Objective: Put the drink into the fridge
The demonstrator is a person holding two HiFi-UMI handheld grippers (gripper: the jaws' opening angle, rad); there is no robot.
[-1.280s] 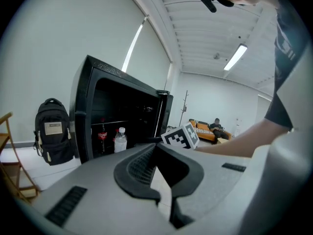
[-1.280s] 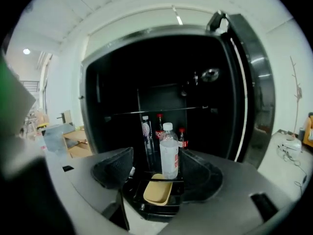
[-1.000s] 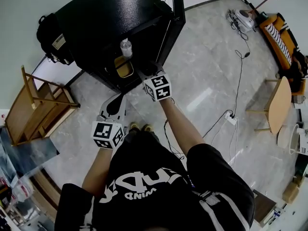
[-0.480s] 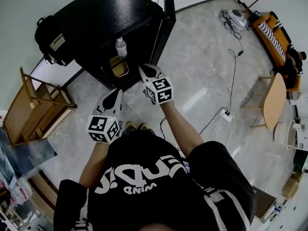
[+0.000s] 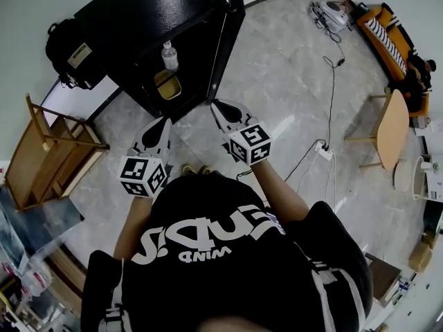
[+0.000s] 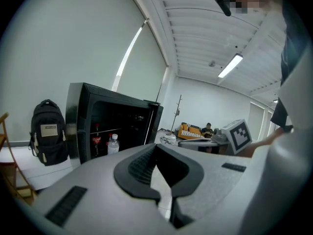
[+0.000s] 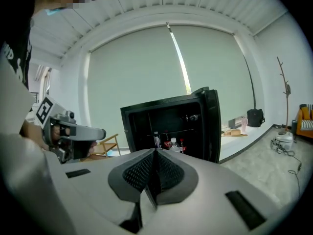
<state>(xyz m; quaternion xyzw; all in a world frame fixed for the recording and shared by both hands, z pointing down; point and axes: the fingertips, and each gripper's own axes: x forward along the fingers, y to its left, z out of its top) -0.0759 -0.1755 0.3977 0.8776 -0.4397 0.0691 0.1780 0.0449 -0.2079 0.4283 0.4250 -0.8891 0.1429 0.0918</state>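
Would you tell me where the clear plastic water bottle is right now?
The clear plastic water bottle stands upper left in the head view, inside the open black fridge, beside a red-labelled cola bottle.

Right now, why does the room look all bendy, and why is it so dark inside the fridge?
Head view: a wide lens curves the floor, and a bright glare patch sits on it. Left gripper view: the ceiling lamp shines bright, but the inside of the fridge is in shadow. Right gripper view: the picture's corners go black.
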